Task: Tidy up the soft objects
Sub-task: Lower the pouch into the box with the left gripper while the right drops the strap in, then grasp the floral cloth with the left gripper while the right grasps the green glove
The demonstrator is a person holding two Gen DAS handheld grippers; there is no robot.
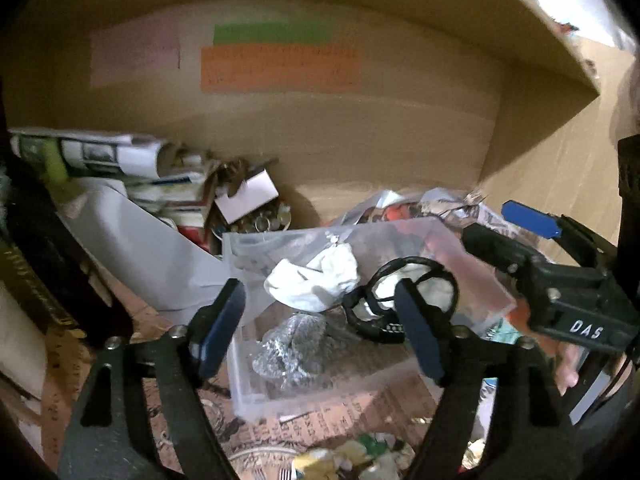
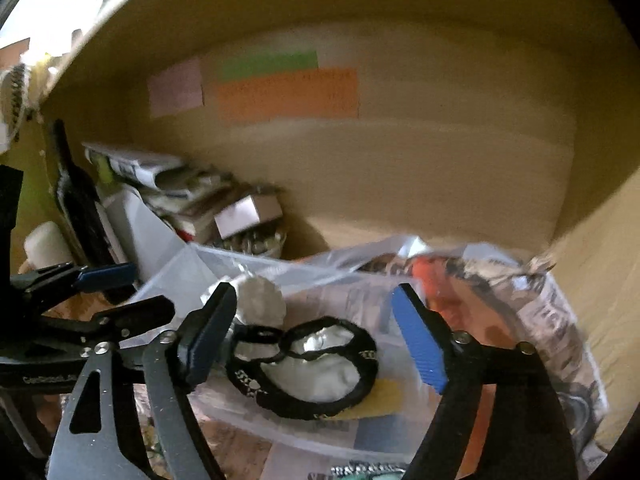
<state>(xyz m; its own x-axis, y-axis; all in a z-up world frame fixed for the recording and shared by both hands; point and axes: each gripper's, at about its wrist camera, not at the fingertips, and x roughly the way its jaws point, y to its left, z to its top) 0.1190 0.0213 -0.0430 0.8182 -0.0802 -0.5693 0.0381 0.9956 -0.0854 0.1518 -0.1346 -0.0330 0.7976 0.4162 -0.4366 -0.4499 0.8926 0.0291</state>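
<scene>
Both grippers, left (image 1: 320, 328) and right (image 2: 314, 336), wide open, empty, over the clear bin (image 1: 240, 360). Might snag the black band (image 2: 308, 364) and drag out the white cloth (image 1: 316, 280).

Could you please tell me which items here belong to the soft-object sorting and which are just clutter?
Job:
clear plastic bin
white cloth
black-trimmed white garment
silver mesh scrubber

Lying about:
rolled newspaper
small cardboard box
coloured labels
</scene>
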